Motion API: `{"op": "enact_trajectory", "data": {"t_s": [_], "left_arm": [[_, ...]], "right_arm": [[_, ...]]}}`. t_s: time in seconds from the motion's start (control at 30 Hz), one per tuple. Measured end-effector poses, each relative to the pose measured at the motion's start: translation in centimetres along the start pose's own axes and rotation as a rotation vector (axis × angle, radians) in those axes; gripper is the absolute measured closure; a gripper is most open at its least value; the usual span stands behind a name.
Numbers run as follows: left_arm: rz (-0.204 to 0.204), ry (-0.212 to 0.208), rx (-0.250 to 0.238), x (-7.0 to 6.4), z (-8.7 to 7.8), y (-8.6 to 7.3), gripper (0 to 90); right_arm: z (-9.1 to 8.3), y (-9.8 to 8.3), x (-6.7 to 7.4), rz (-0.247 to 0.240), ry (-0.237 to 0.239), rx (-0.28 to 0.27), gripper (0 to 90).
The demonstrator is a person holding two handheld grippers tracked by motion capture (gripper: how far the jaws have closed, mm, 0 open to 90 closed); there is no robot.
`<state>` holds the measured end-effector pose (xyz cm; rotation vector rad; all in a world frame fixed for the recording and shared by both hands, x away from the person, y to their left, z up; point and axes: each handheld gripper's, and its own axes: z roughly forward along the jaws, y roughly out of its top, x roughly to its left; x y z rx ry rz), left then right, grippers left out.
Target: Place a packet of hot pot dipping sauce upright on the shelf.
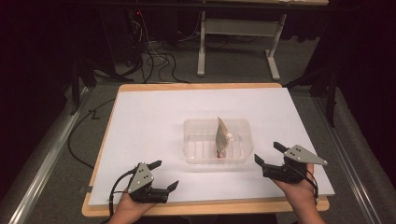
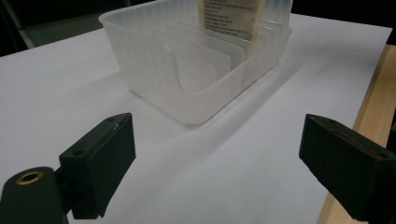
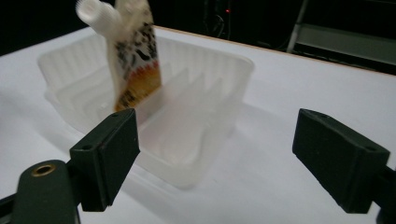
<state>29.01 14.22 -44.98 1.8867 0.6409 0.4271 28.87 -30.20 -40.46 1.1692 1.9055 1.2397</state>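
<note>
- While both tools wait with jaws apart, left tool point(image 1: 161, 176) lower left, right tool point(image 1: 270, 157) lower right, a spouted pouch point(image 1: 222, 136) stands tilted in a slotted clear bin point(image 1: 196, 128) at frame centre.
- Pouch looks light, soft, slippery; its upper edge beside the cap point(image 3: 95, 12) seems the best hold.
- White worktop point(image 1: 149, 116) lies open all round; its near edge sits close behind the tools.

A wooden-edged table point(image 1: 299, 206) stands on grey carpet, its top covered almost wholly by a white sheet point(image 1: 154, 121); bare wood shows along the near and far edges. Near the sheet's middle sits a clear plastic tray point(image 1: 198, 156) with upright dividers inside, resting directly on the white surface.
</note>
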Motion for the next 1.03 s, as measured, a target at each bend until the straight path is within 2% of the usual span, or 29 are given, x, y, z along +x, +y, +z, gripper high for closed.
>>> {"op": "enact_trajectory", "data": {"t_s": [0.13,0.17,0.23,0.3,0.33,0.37,0.43,0.47,0.6,0.77,1.03], "left_arm": [[-0.007,0.004,0.002,0.1,0.0,-0.1,11.3],[-0.007,0.004,0.002,0.1,0.0,-0.1,11.3],[-0.008,0.008,0.004,0.1,0.1,-0.1,11.3],[-0.004,0.009,0.011,0.1,0.3,-0.1,11.4],[-0.004,0.009,0.011,0.1,0.3,-0.1,11.4],[-0.003,0.006,0.015,0.0,0.4,-0.1,11.3],[0.003,0.002,0.022,-0.1,0.6,-0.1,11.3],[0.002,0.000,0.028,-0.1,0.8,-0.2,11.3],[0.003,-0.003,0.035,-0.3,1.0,-0.2,11.3],[0.012,-0.006,0.039,-0.4,1.0,-0.2,11.3],[0.008,0.005,0.025,-0.2,0.5,-0.2,11.3]], "right_arm": [[-1.8,-1.9,-1.6,0.019,-0.050,-0.006,15.0],[-1.8,-1.9,-1.6,0.019,-0.050,-0.006,15.0],[-2.5,-2.8,-2.5,0.026,-0.070,-0.010,15.0],[-2.8,-3.5,-3.9,0.067,-0.084,-0.017,15.0],[-2.8,-3.5,-3.9,0.067,-0.084,-0.017,15.0],[-2.5,-3.8,-4.3,0.105,-0.079,-0.022,15.1],[-2.2,-4.0,-4.3,0.109,-0.069,-0.015,15.1],[-1.6,-4.2,-3.9,0.095,-0.050,0.005,15.2],[-1.4,-4.2,-3.4,0.064,-0.037,0.015,15.2],[-1.5,-4.3,-3.6,0.087,-0.038,0.013,15.2],[-1.0,-4.4,-3.7,0.080,-0.026,0.031,15.4]]}}
